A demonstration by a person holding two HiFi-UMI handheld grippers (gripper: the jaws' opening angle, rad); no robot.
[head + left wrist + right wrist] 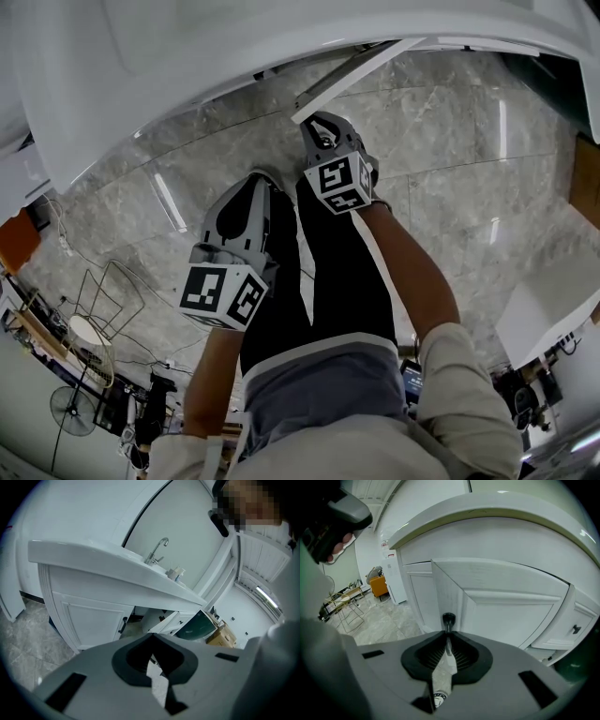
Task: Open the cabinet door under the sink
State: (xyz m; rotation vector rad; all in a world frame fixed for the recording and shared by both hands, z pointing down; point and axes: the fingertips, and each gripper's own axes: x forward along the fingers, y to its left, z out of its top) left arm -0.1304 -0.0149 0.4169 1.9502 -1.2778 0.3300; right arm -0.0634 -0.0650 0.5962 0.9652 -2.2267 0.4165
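Observation:
The white cabinet door [511, 606] under the sink stands partly swung out. Its black handle [448, 619] sits between the jaws of my right gripper [448, 641], which is shut on it. From the head view the door's top edge [352, 70] juts out below the white counter [187, 84], with the right gripper [323, 131] at its end. My left gripper [255, 183] hangs lower and to the left, apart from the cabinet. In the left gripper view this gripper [157, 667] is shut on nothing, and the open door [165, 622] shows beyond it.
The cabinet's other door [89, 620] is closed, with a black handle [123, 624]. A chrome faucet [157, 550] rises from the counter. Grey marble floor [450, 141] lies below. A wire-frame stand [103, 300] and a fan [73, 410] stand at the left.

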